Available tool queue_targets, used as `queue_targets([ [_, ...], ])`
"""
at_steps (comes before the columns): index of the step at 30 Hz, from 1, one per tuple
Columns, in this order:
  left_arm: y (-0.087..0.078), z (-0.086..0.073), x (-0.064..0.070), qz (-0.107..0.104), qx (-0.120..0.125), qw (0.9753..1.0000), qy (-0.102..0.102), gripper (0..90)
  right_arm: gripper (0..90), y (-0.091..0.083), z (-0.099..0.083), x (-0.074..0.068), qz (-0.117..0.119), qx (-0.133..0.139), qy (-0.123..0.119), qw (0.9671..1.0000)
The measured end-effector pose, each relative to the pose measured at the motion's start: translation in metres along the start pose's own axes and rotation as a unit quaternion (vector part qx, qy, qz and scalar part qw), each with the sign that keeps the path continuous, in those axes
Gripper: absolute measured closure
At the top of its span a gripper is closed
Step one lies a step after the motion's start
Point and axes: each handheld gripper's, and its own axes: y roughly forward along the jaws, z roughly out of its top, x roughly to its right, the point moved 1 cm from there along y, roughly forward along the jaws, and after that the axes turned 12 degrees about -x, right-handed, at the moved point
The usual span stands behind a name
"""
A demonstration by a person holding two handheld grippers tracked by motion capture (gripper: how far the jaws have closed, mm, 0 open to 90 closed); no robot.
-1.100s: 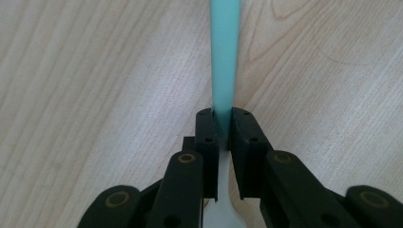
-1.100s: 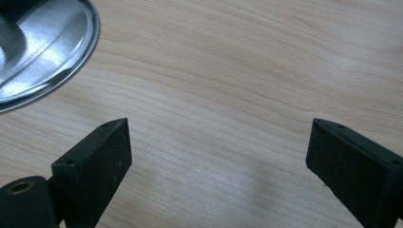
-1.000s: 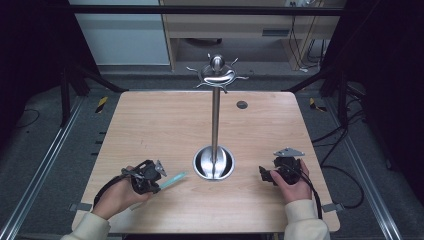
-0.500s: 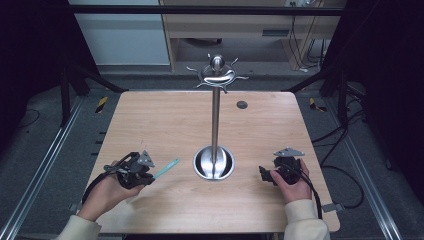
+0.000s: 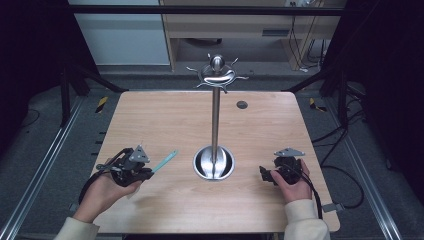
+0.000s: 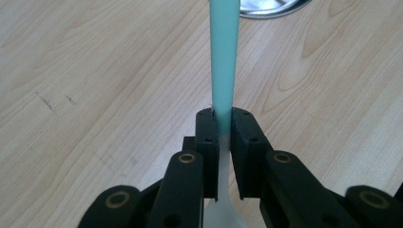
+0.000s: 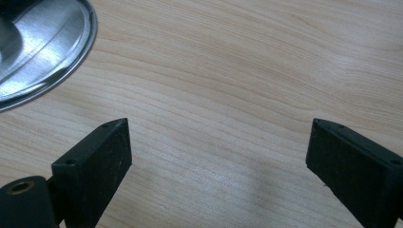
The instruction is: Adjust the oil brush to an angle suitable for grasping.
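Note:
My left gripper (image 5: 149, 173) is shut on a slim utensil with a teal handle (image 5: 165, 161), over the table's front left. The handle points toward the metal stand's round base (image 5: 214, 163). In the left gripper view the jaws (image 6: 223, 119) clamp the utensil (image 6: 223, 57) where teal fades to white, and the base's rim (image 6: 273, 5) shows at the top. A tall pole (image 5: 215, 120) rises to a head with curved hooks (image 5: 216, 75). My right gripper (image 5: 264, 174) rests at the front right, open and with bare wood between its jaws (image 7: 218, 142), the base (image 7: 43, 52) to its left.
A small dark round grommet (image 5: 242, 104) sits in the wooden tabletop (image 5: 150, 120) behind the stand on the right. Metal rails (image 5: 45, 165) run along both sides of the table. A cable (image 5: 320, 192) trails from the right gripper.
My left gripper has shifted left and a little away from the person, carrying the teal utensil, whose tip now points more up-table. The right gripper has not moved.

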Motion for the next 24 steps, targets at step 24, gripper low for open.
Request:
queue_targets([
  [24,-0.037,0.005,-0.001,0.025,0.087,0.9957,-0.018,81.8,8.5,0.001,0.000,0.000,0.000,-0.001,0.000,1.0000],
])
